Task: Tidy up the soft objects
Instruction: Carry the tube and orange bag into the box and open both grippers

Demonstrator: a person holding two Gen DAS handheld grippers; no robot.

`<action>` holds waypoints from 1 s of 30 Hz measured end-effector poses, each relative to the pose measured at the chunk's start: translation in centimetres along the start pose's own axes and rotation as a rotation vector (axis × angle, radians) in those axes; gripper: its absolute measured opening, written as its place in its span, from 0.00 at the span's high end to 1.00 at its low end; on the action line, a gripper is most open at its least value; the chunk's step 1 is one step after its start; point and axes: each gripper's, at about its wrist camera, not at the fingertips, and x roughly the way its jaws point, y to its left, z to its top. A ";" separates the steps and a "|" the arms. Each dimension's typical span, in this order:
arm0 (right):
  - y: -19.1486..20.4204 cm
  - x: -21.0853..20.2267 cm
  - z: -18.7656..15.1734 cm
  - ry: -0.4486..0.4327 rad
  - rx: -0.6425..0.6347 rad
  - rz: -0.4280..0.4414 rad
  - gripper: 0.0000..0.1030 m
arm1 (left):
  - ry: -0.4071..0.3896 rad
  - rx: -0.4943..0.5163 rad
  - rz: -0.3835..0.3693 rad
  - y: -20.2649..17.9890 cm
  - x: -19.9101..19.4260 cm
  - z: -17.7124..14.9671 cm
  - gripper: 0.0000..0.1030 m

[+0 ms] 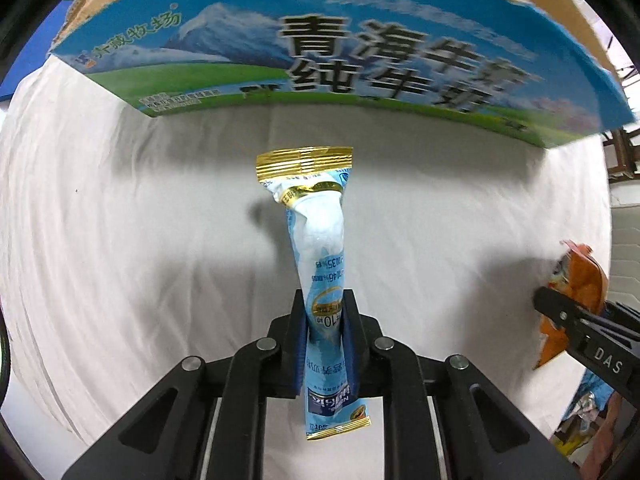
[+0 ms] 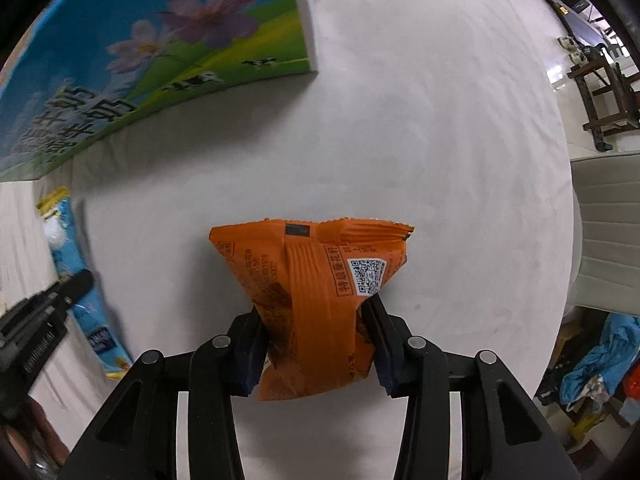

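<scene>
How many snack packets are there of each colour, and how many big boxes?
Blue packets: 1, the blue stick packet, pinched in the left gripper.
Orange packets: 1, the orange packet, squeezed in the right gripper.
Boxes: 1, the milk carton box on the white cloth.
Total: 3 things.

Long blue-white stick sachet (image 1: 324,240): glossy plastic film, gold foil ends. Orange snack packet (image 2: 316,300): crinkled shiny film. Printed milk carton box (image 1: 320,48): smooth coated cardboard, raw brown flaps. White tablecloth (image 1: 120,220): matt wrinkled cloth. Gripper fingers (image 2: 384,344): matt black plastic.
</scene>
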 end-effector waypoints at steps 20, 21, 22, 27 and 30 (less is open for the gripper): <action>3.2 -16.0 -1.1 -0.214 -0.137 0.182 0.57 | -0.235 0.047 -0.236 0.8 -17.8 2.2 0.88; 3.8 -16.9 -1.1 -0.230 -0.141 0.186 0.57 | -0.248 0.046 -0.240 1.2 -18.7 3.2 0.88; 4.1 -17.9 -0.7 -0.245 -0.145 0.189 0.57 | -0.262 0.040 -0.243 1.9 -19.0 4.3 0.88; 6.1 -21.2 2.1 -0.303 -0.152 0.196 0.57 | -0.328 -0.014 -0.249 4.4 -21.1 9.4 0.87; 7.2 -22.0 3.9 -0.327 -0.154 0.189 0.57 | -0.342 -0.068 -0.268 5.9 -21.3 12.2 0.88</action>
